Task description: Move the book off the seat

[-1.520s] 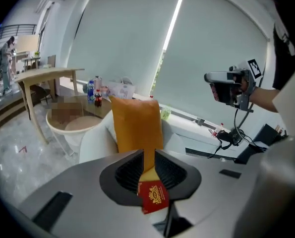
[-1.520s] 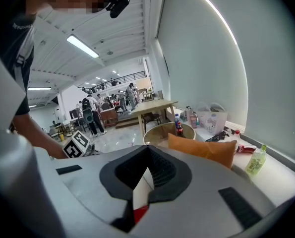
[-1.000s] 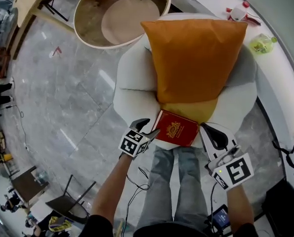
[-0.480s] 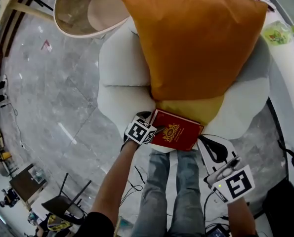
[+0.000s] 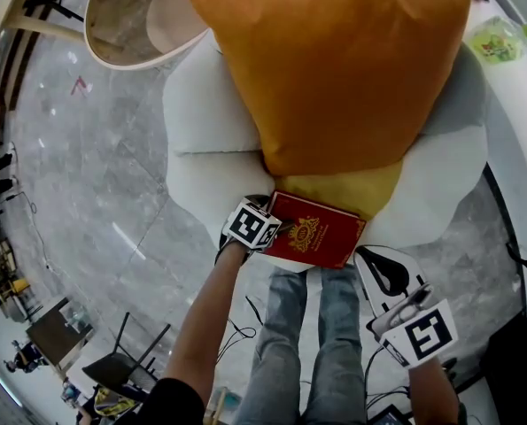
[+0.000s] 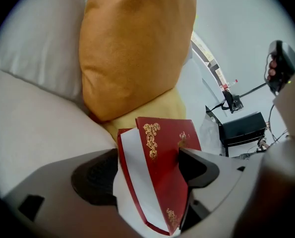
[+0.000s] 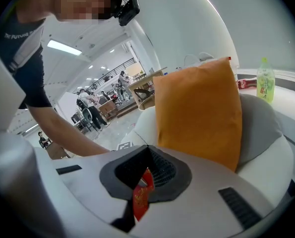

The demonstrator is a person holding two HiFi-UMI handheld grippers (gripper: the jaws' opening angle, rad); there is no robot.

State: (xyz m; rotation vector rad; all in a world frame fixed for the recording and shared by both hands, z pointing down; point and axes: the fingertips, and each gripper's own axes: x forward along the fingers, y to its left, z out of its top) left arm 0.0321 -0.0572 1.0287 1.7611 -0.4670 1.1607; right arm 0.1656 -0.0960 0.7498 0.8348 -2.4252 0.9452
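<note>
A red book (image 5: 316,231) with gold print lies at the front edge of a white chair seat (image 5: 205,193), below a big orange cushion (image 5: 334,60) and a yellow one (image 5: 352,189). My left gripper (image 5: 278,229) is at the book's left edge. In the left gripper view its jaws have just been opening and stand wide on either side of the book (image 6: 162,172), whose cover is lifted off the white pages. My right gripper (image 5: 369,257) hangs just right of the book, jaws together; the book (image 7: 142,197) shows through the slit.
The person's jeans-clad legs (image 5: 321,343) stand against the seat front. A round wooden table (image 5: 121,16) is at the far left on the grey marble floor. A green bottle (image 5: 498,41) sits on the white counter behind the chair. Cables lie on the floor.
Both grippers came down toward the seat. The left one moved from beside the book onto its left edge, jaws now straddling it. The view has closed in on the chair.
</note>
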